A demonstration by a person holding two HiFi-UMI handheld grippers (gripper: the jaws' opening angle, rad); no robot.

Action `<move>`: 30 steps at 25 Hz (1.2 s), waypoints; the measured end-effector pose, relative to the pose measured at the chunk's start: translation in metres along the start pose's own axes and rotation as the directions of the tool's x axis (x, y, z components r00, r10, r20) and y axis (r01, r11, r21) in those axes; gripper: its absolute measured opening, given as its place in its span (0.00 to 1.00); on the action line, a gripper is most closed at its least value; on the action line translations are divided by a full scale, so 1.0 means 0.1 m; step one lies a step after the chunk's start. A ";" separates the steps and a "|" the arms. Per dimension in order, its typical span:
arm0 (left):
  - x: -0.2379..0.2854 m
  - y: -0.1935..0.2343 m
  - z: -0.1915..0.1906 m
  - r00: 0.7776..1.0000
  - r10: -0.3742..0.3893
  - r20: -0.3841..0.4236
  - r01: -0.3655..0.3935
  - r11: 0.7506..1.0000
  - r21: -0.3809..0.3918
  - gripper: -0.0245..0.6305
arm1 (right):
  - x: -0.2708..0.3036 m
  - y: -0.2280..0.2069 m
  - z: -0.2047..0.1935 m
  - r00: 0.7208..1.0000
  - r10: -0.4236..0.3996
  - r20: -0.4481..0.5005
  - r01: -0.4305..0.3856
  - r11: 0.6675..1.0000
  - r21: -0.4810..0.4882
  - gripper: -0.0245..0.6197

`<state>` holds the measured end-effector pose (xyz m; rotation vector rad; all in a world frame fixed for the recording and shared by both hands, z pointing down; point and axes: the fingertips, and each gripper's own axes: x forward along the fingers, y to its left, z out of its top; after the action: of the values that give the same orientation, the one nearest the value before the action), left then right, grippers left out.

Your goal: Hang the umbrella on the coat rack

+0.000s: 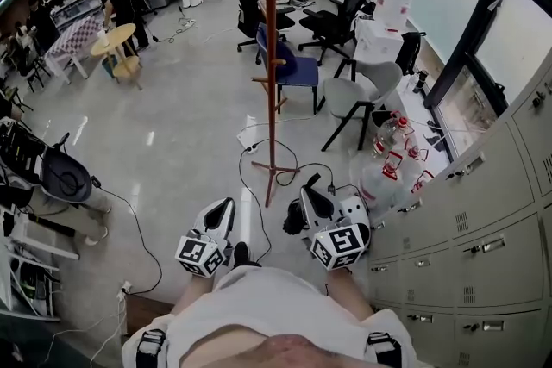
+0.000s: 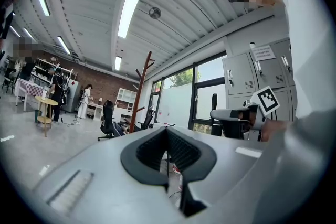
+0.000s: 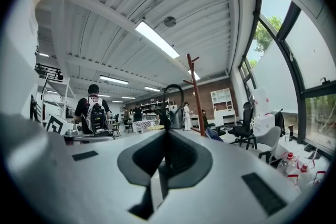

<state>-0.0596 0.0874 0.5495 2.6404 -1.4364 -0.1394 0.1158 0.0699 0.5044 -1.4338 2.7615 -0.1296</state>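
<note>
The coat rack (image 1: 272, 56) is a tall reddish-brown wooden pole with angled pegs, standing on the floor just ahead of me; it also shows as the rack (image 2: 140, 92) in the left gripper view and the rack (image 3: 195, 94) in the right gripper view. My right gripper (image 1: 308, 192) is shut on the black umbrella (image 1: 293, 218), which hangs dark at its left side. Its curved hook handle (image 3: 173, 93) rises above the closed jaws of my right gripper (image 3: 167, 136). My left gripper (image 1: 226, 209) sits beside it, shut and holding nothing, with its tips (image 2: 167, 131) meeting.
Grey lockers (image 1: 483, 211) line the right side, with water bottles (image 1: 392, 151) on the floor beside them. A blue chair (image 1: 293, 69) and a grey chair (image 1: 362, 95) stand near the rack. Cables (image 1: 259, 168) trail across the floor by its base. A round yellow table (image 1: 114, 39) stands far left.
</note>
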 end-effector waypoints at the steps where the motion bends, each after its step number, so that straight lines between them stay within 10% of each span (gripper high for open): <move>1: 0.05 0.01 0.00 1.000 -0.003 0.002 0.003 1.000 -0.001 0.05 | 0.02 -0.03 0.00 1.000 0.001 -0.001 -0.001 1.000 -0.001 0.05; 30: 2.72 2.39 0.18 0.966 -0.253 -0.051 0.252 0.968 -0.016 0.05 | 2.76 -1.29 0.05 0.978 -0.201 0.052 0.200 0.980 0.023 0.05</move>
<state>-0.1127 -0.2706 0.5649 2.7865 -1.0759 -0.1003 0.0622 -0.2297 0.5146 -1.6817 2.5615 -0.1172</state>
